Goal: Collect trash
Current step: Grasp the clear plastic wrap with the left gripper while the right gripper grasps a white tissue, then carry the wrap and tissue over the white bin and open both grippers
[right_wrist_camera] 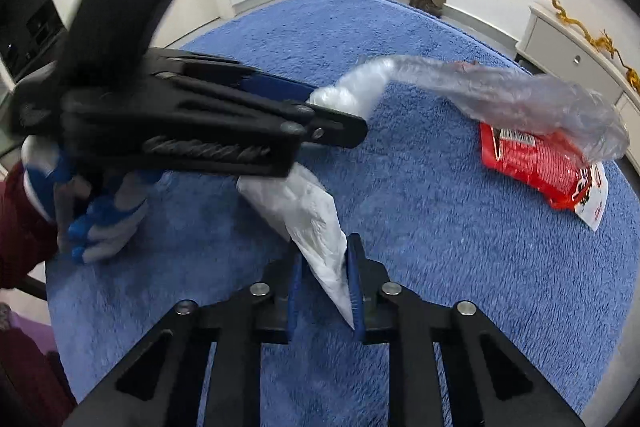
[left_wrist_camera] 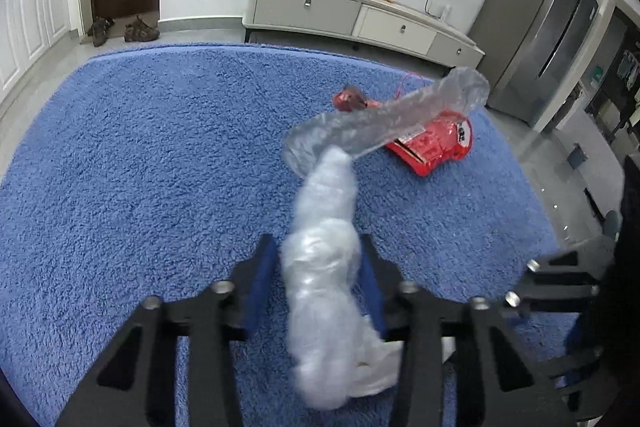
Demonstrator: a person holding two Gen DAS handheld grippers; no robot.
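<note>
Left wrist view: the left tongs (left_wrist_camera: 320, 267) are clamped on the bunched white middle of a plastic bag (left_wrist_camera: 324, 267), whose clear end trails ahead over the blue rug (left_wrist_camera: 140, 167). Beyond the tips, ahead and right, lies a red snack packet (left_wrist_camera: 434, 145). The bag looks slippery and may slide out if that clamp is loose. Print on the packet is too blurred to read.

Right wrist view: the right tongs (right_wrist_camera: 326, 283) pinch the bag's white tail (right_wrist_camera: 316, 227), just below the left tongs (right_wrist_camera: 336, 115). Pulling the two apart could tear the film. The packet (right_wrist_camera: 536, 167), off to the right, shows a white label panel and some black print, all unreadable.
</note>
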